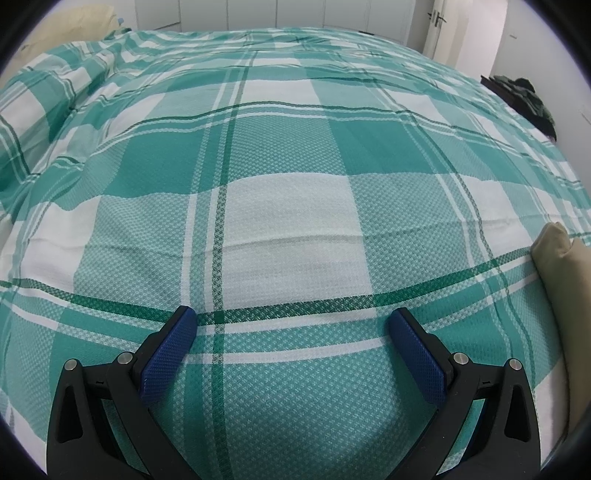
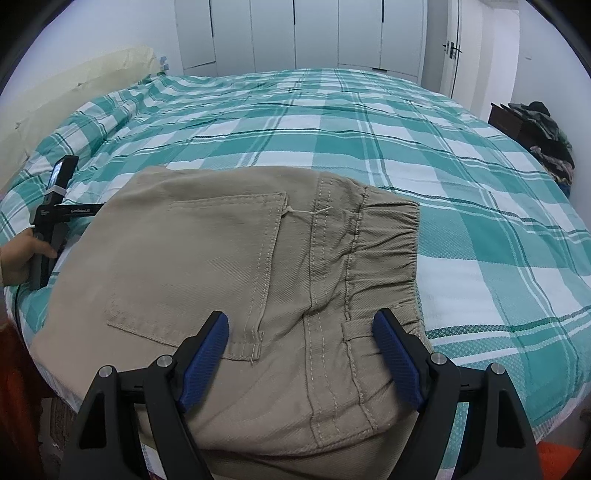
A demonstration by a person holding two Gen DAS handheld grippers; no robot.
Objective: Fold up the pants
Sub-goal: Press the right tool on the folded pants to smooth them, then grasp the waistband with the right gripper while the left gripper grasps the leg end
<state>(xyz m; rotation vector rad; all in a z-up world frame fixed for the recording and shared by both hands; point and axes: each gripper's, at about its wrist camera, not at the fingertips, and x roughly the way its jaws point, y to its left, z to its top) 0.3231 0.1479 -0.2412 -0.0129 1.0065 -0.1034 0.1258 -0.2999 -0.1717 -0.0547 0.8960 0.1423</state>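
Beige pants (image 2: 207, 251) lie folded on the green-and-white checked bedspread (image 2: 424, 147), back pocket up, elastic waistband to the right. My right gripper (image 2: 301, 323) hovers open over their near edge, blue pads apart, nothing pressed between them. In the left wrist view my left gripper (image 1: 291, 317) stands open above bare bedspread (image 1: 288, 166); only a beige corner of the pants (image 1: 557, 266) shows at the right edge. The right wrist view also shows the left gripper's black body (image 2: 55, 206) held by a hand (image 2: 18, 258) at the pants' left side.
A cream pillow (image 2: 74, 88) lies at the bed's far left. A dark stand with a heap of clothes (image 2: 543, 136) is at the right of the bed. White wardrobe doors (image 2: 314, 33) and a door line the far wall.
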